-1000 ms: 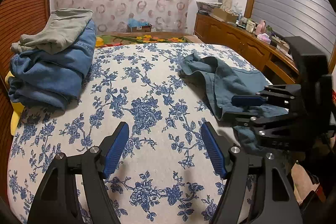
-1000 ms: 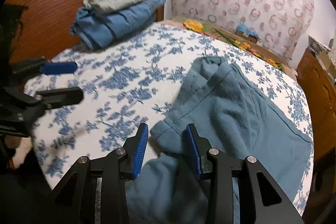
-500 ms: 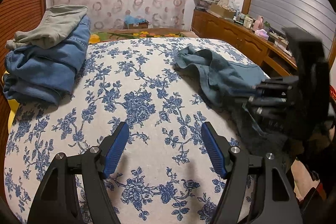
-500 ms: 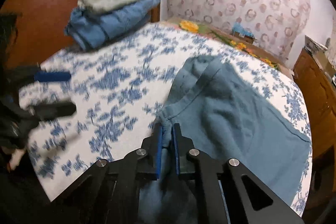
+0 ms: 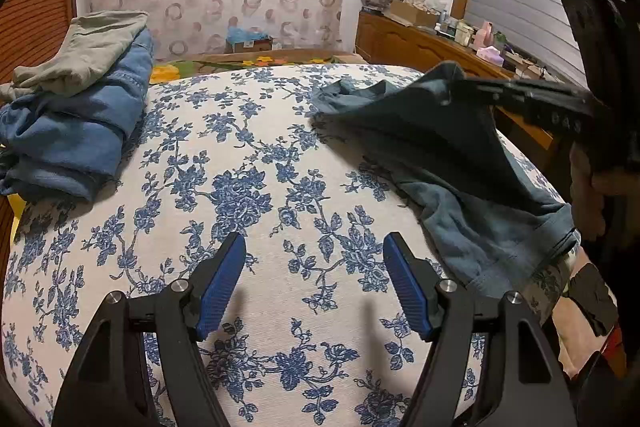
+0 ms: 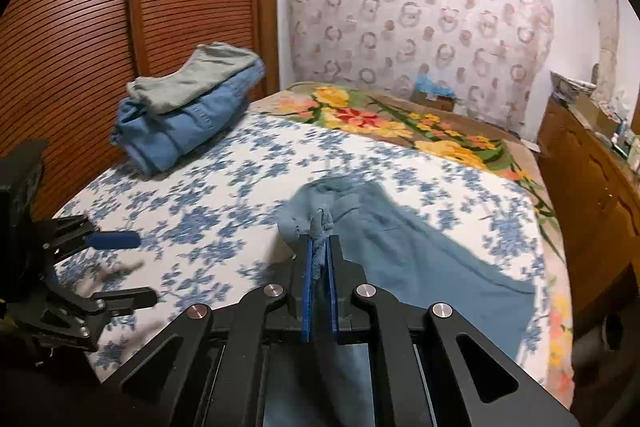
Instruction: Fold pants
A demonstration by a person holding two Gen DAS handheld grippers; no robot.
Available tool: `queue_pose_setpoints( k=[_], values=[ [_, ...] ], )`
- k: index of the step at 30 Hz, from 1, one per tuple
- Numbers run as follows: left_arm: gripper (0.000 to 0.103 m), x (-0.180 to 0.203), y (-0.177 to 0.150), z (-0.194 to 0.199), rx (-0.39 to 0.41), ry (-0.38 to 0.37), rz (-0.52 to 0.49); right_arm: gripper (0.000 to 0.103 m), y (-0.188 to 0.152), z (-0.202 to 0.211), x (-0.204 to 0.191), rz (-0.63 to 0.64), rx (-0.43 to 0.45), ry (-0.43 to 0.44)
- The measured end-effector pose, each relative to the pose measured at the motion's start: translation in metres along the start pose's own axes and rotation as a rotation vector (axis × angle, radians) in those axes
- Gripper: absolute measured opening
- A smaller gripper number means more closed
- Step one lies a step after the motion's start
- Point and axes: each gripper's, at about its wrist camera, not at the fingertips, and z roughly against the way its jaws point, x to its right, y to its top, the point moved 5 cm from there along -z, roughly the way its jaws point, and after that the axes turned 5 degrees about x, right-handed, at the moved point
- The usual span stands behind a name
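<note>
Teal pants [image 6: 420, 259] lie crumpled on the right side of the bed. My right gripper [image 6: 319, 239] is shut on a bunched edge of them and holds that edge lifted off the bed. In the left wrist view the same pants [image 5: 448, 155] hang tent-like from the right gripper [image 5: 460, 87], whose pads are hidden in the cloth. My left gripper [image 5: 314, 271] hovers open over bare floral bedspread, left of the pants, with nothing between its fingers. It shows again at the left edge of the right wrist view as the left gripper [image 6: 128, 267].
A stack of folded blue jeans [image 5: 76, 131] with grey pants [image 5: 84, 55] on top sits at the bed's far left, by the slatted wardrobe [image 6: 80, 27]. A wooden dresser [image 5: 420, 39] with clutter runs along the right. A hand [image 5: 592, 195] holds the right gripper.
The right gripper closed on the pants' edge and rose, pulling the cloth up off the bed. The left gripper stayed open in about the same place.
</note>
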Motion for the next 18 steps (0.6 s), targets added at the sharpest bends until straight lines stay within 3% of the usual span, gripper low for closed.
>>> queue_pose_setpoints(
  k=[9, 18],
  values=[
    [0.072, 0.005, -0.001, -0.001, -0.005, -0.007, -0.008, 0.006, 0.002, 0.006, 0.071, -0.088, -0.009, -0.133],
    [0.072, 0.006, -0.001, -0.001, -0.008, -0.005, -0.008, 0.006, -0.018, -0.010, 0.139, -0.202, -0.083, -0.255]
  ],
)
